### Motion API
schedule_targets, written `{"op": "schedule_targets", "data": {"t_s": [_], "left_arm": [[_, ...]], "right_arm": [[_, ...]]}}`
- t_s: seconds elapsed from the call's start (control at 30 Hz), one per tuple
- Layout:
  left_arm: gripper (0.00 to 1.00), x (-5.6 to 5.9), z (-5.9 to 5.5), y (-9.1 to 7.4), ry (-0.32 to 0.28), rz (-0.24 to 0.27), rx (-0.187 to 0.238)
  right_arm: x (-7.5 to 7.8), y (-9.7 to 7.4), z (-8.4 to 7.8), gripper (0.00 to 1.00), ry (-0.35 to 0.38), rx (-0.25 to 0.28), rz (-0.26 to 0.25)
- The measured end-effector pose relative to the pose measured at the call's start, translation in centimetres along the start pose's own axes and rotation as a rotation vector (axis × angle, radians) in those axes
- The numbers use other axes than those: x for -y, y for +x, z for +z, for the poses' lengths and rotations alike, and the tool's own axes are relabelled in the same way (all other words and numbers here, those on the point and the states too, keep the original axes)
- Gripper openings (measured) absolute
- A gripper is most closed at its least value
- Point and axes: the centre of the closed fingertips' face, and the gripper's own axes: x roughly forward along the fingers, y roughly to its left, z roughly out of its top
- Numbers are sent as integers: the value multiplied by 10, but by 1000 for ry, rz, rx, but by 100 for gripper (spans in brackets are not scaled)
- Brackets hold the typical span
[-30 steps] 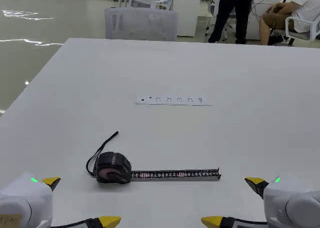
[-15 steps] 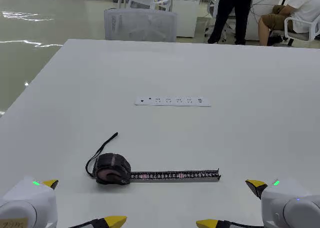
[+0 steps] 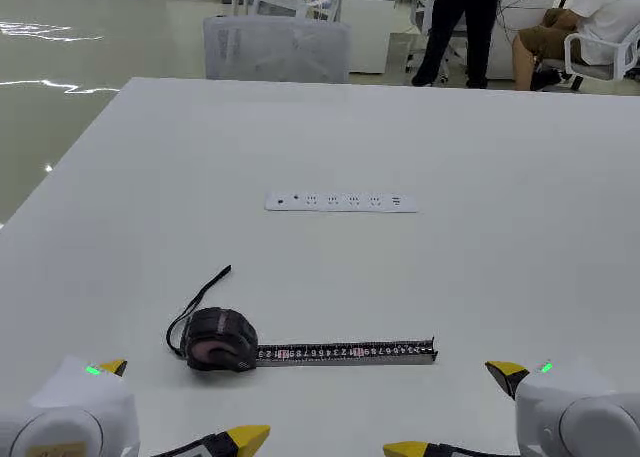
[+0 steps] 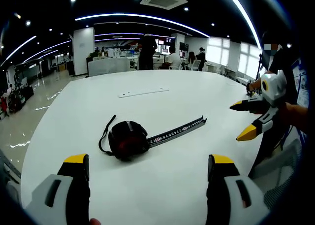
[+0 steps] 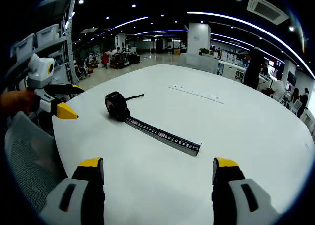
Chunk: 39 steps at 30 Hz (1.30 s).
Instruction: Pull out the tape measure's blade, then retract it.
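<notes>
1. Nearest the person, at the bottom edge of the head view, the left gripper and the right gripper are held over the near edge of the white table, one at each side. Both have their yellow-tipped jaws spread wide and hold nothing.
2. Looking along each gripper's own jaws in the gripper views, bare tabletop shows between the tips, and neither gripper touches the tape measure.
3. Just beyond and between the two grippers, the tape measure's dark case lies on its side on the table, nearer the left gripper.
4. From the case, the blade is drawn out part way and lies flat on the tabletop, running right towards the right gripper's side. Its end hook rests free on the table, apart from that gripper.
5. A black wrist strap loops off the case's far left side and trails across the table.
6. Farther on, near the middle of the table, a white power strip lies flat, well apart from the tape measure.
7. Past the far edge, a grey mesh chair is at the table. Behind it, one person stands and a second person sits at the right.
</notes>
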Motion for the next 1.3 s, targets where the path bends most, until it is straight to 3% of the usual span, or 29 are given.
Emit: {"op": "schedule_targets", "data": {"t_s": [0.7,0.9,1.03,1.3], "left_arm": [[99,-9,3,19,-23,95,25],[99,-7,3,28,-28,94,8],[99,-11,0,32,-45,108,3],[99,-18,1,44,-53,129,-10]], "right_arm": [[7,6,-2,93,-33,-5,42],[15,11,-4,92,-59,-2,71],[23,16,-8,91,-66,-18,97],[27,19,-10,86,-150,-42,162]]}}
